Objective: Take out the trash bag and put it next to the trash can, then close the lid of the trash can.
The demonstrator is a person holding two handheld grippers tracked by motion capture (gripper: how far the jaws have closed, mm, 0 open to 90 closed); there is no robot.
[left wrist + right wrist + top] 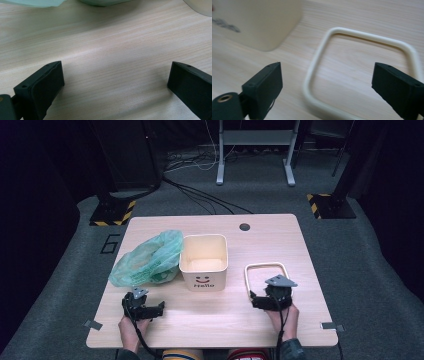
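The left gripper [159, 308] rests on the table [225, 315] — fingers apart, nothing between them. The right gripper [257, 296] hovers over a cream frame [362, 72] beside the bin [204, 260] — fingers spread wide.

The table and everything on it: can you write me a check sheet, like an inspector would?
Surface: light wooden table, round hole near the far edge.
Job's things: empty cream bin with a smiley face; cream square ring lying flat to its right; crumpled green plastic bag touching its left side.
Clutter: nothing seen.
Grippers: left gripper open over bare wood; right gripper open over the ring's near edge.
Cables: black and white ones on the floor beyond.
Surroundings: grey carpet, dark room.
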